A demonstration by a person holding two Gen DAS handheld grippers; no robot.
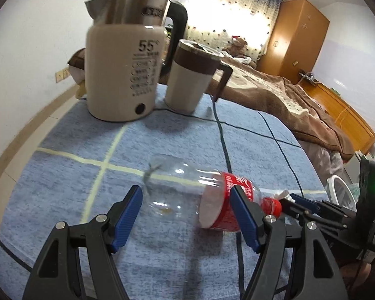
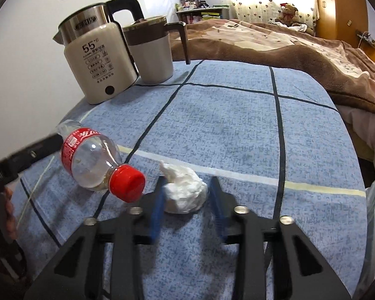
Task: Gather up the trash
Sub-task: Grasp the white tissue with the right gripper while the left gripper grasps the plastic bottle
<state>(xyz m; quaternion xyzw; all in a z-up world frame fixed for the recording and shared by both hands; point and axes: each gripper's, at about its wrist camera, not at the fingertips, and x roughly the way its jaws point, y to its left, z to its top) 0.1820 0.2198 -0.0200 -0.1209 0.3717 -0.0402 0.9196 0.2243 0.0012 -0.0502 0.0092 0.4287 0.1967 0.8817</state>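
We found two pieces of trash on the surface (image 2: pixel 225 115), a table covered in a blue checked cloth: an empty plastic bottle (image 1: pixel 187 197) with a red label and red cap, and a crumpled white tissue (image 2: pixel 183 192).

The bottle lay on its side. In the left wrist view its long axis ran across the line of the left hand-held gripper (image 1: pixel 185 215), base to the left, cap to the right. The blue pads stood spread on either side of the clear body, the right pad against the red label, the left pad just off the base end. We judged that the jaws straddled the bottle along its length rather than across its width, so a close here would press on base and shoulder. Whether the pads were already bearing on it we could not tell; the gap at the left pad suggested not.

The tissue lay just beside the bottle's cap, directly ahead of the right hand-held gripper (image 2: pixel 186 210). Its jaws stood narrow with the wad between them, the left pad touching it and the right pad blurred just beside it. We read this as a pinch on the tissue.

The left arm was nearer the bottle, the right nearer the tissue. A kettle (image 2: pixel 97 62) and a lidded mug (image 2: pixel 152 50) stood well apart at the far edge, clear of both.
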